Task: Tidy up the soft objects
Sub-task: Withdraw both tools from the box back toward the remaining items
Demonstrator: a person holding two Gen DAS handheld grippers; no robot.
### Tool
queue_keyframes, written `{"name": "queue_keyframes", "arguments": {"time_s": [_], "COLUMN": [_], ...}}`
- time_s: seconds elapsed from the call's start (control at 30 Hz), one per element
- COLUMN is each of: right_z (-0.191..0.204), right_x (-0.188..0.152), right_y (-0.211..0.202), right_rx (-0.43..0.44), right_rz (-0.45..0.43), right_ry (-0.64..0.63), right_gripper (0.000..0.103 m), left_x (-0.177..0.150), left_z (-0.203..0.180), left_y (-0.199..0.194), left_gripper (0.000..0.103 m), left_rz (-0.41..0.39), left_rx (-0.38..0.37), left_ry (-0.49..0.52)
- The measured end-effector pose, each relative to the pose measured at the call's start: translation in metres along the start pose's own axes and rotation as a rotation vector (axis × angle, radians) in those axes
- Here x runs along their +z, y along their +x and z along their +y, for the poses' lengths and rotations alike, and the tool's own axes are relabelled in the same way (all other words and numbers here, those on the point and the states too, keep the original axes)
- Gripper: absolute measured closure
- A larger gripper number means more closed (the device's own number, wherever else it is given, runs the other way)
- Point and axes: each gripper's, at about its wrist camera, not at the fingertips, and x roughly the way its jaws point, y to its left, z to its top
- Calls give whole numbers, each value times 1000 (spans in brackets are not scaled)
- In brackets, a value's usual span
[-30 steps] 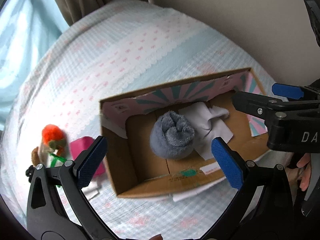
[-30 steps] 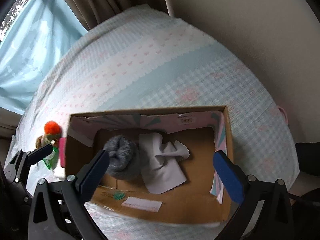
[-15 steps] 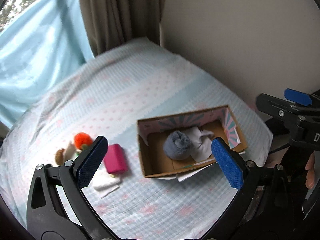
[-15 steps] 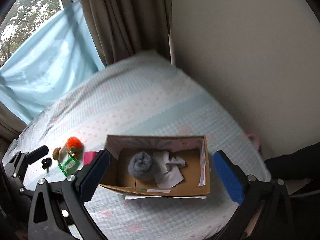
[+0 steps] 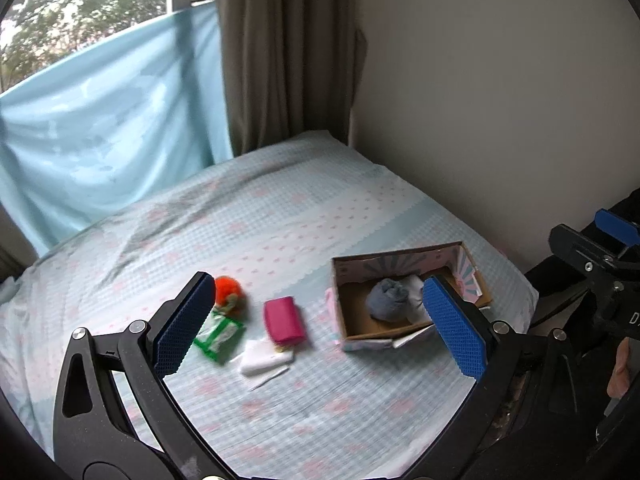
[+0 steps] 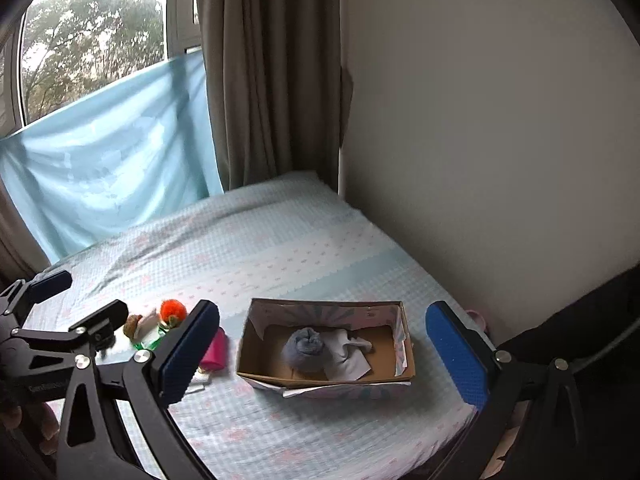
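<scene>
L wrist view: left tool (image 5: 320,320) is spread wide w/ nothing between the pads, held high above the bed (image 5: 280,216). Cardboard box (image 5: 404,330) sits at 3 o'clock of frame centre, w/ grey rolled sock (image 5: 386,298) and white cloth (image 5: 416,292) inside. Loose items at 9 o'clock of the box: pink pouch (image 5: 283,322), white folded piece (image 5: 264,358) just beside it, green-white packet (image 5: 218,334), orange pompom toy (image 5: 227,289).

Risk, as I judge it: the right pad covers the box's near-right corner, so a drop aimed there is half blind. Pouch and white piece touch/overlap, so a pinch may drag both. Box sits near the mattress edge; a hard push could shove it off.

R wrist view: right tool (image 6: 322,352) is also wide apart, nothing held. The box interior is fully visible here, w/ sock at 9 o'clock and cloth at 3 o'clock of it, plus free floor at the right end. Also shows a brown fuzzy item (image 6: 132,324) beside the pompom, not clear in the other view. But the left pad hides most of the pouch, and the white piece barely shows. L view is better for picking, R view for placing.
</scene>
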Motion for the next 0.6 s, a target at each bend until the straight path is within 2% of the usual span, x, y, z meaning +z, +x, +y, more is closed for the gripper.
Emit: {"name": "queue_keyframes", "arguments": {"time_s": [0.33, 0.6], "right_z": [75, 132], "right_x": [-26, -43], "right_y": [-36, -9], "right_rx": [29, 46], "right_rz": [-73, -3], "right_ry": [7, 60], "right_gripper": [0, 0], "left_x": [-35, -53], "left_z": [95, 171], "left_y": [-45, -34], "left_gripper": [0, 0], "left_rz": [-24, 13], "left_rx": [32, 49], "left_ry": [-42, -44]}}
